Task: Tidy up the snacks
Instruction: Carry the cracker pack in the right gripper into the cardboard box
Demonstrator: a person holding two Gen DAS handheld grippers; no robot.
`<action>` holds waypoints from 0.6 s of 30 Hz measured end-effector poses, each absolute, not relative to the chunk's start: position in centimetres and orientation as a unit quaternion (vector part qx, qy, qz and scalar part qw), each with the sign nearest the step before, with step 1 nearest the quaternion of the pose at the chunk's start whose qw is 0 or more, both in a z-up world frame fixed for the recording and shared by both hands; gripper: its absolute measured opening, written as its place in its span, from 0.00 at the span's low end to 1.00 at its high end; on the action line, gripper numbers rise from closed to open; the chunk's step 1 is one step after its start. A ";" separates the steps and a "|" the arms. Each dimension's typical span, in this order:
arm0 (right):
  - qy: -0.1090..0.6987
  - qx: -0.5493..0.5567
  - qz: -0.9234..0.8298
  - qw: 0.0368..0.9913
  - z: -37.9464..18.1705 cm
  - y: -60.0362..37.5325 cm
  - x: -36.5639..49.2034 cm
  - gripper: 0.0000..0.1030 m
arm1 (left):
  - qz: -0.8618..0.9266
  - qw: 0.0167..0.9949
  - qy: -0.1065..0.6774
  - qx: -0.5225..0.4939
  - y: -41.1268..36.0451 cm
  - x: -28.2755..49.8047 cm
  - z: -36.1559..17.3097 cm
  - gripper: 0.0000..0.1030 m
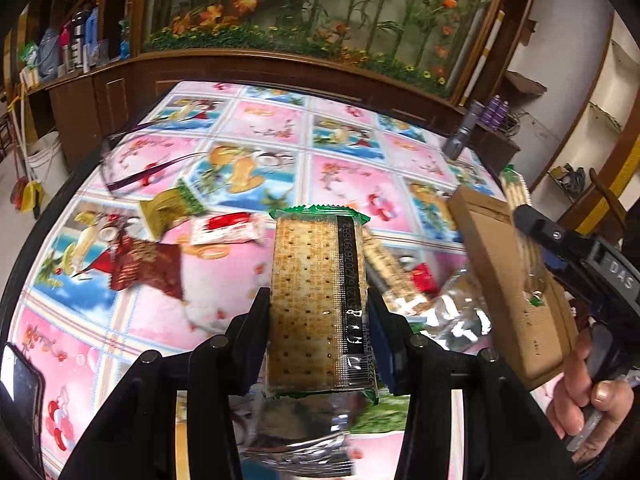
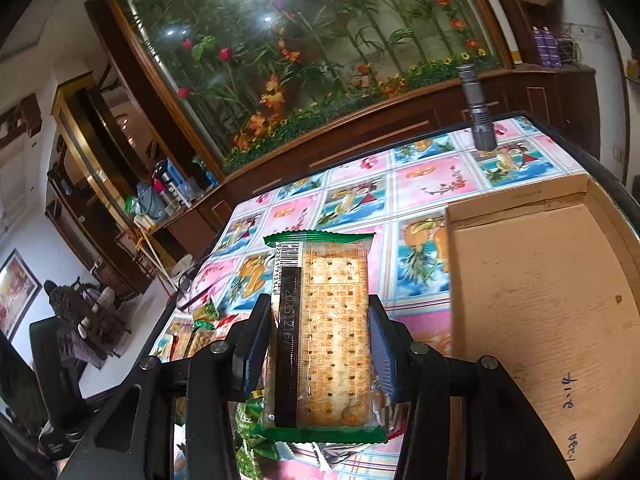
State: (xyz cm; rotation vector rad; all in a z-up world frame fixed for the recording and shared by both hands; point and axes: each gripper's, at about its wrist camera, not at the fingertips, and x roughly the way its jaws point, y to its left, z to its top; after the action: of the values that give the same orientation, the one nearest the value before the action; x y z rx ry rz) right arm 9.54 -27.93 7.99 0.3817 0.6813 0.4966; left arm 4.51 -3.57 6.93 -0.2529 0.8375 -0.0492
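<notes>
My left gripper (image 1: 318, 312) is shut on a clear, green-edged cracker packet (image 1: 316, 300) and holds it above the table. My right gripper (image 2: 318, 320) is shut on a second cracker packet (image 2: 324, 332) of the same kind, held above the table's left part. In the left wrist view the right gripper (image 1: 520, 216) shows at the right with its packet (image 1: 516, 188), over a shallow brown cardboard box (image 1: 516, 280). The same box (image 2: 540, 292) lies empty at the right of the right wrist view. Loose snacks lie on the table: a dark red packet (image 1: 144, 268), a gold-green one (image 1: 168, 208), a red-white one (image 1: 224, 228).
The table has a pink and blue patterned cloth (image 1: 352, 184). A grey flashlight (image 2: 478, 120) stands at its far edge. Purple-framed glasses (image 1: 132, 168) lie at the left. Silver foil wrappers (image 1: 296, 428) lie under my left gripper. A wooden cabinet with a flower mural (image 1: 320, 12) stands behind.
</notes>
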 end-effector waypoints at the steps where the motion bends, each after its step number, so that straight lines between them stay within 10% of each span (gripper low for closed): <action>1: 0.328 0.188 0.237 0.895 8.0 -28.3 9.6 0.48 | -0.030 0.905 0.406 -0.122 -4.1 4.8 7.1 0.43; 18: 0.319 0.325 0.135 0.880 7.6 -40.8 12.4 0.48 | -0.142 0.895 0.411 -0.095 -18.0 10.0 9.5 0.43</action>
State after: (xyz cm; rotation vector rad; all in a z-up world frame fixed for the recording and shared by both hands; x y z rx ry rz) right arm 12.45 -40.75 7.60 0.6778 0.6657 0.2810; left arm 10.02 -18.02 9.45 -0.1966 0.8519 -0.2946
